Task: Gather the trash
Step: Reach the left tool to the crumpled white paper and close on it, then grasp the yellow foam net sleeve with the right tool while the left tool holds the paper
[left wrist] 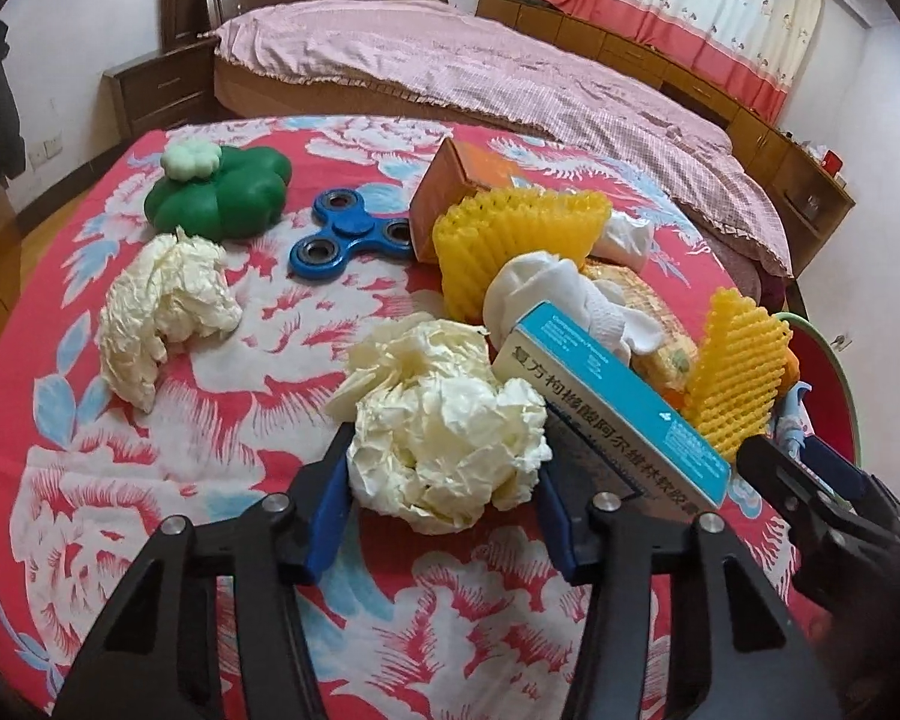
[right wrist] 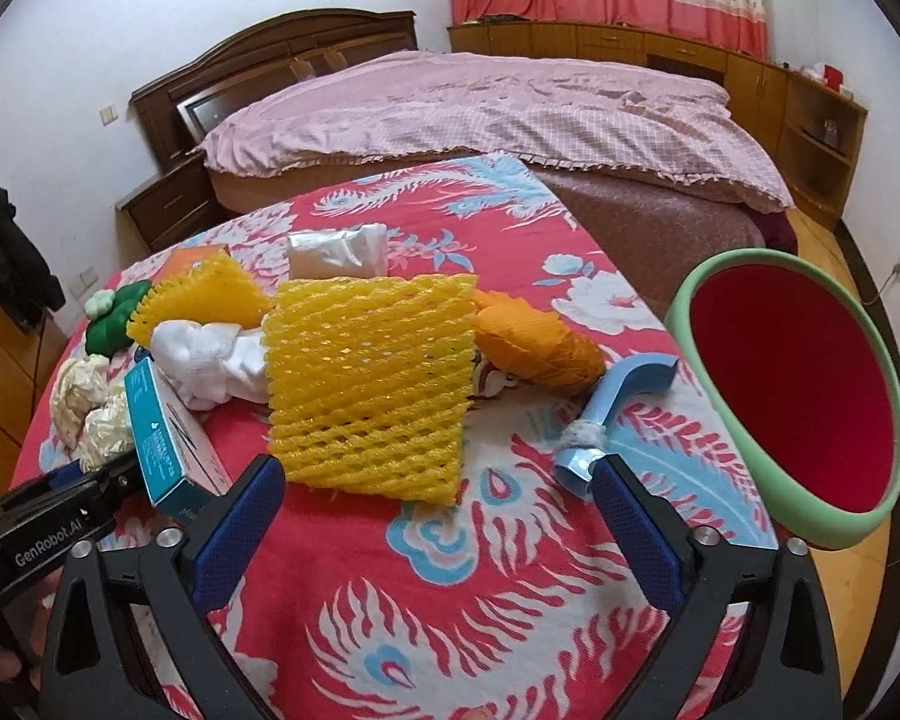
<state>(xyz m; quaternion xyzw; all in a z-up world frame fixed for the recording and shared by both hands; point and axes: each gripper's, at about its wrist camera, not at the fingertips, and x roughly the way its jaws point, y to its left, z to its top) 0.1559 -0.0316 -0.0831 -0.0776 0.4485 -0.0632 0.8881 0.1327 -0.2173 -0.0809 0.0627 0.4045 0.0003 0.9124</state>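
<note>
In the left wrist view my left gripper (left wrist: 444,468) is shut on a crumpled cream paper ball (left wrist: 444,426), its blue pads pressing both sides. A second crumpled paper (left wrist: 162,312) lies to the left. A teal medicine box (left wrist: 612,402) leans right of the ball. In the right wrist view my right gripper (right wrist: 438,480) is open, just before a yellow foam net (right wrist: 372,384). Another yellow net (right wrist: 204,297), white cloth (right wrist: 210,360) and an orange wrapper (right wrist: 540,348) lie behind. The red bin with a green rim (right wrist: 792,396) stands at the right.
A blue fidget spinner (left wrist: 348,234), a green clover toy (left wrist: 222,192) and an orange box (left wrist: 456,180) sit on the red floral tablecloth (left wrist: 210,510). A blue curved plastic piece (right wrist: 612,408) lies by my right finger. A silver pouch (right wrist: 336,252) lies farther back. A bed (right wrist: 480,114) stands behind the table.
</note>
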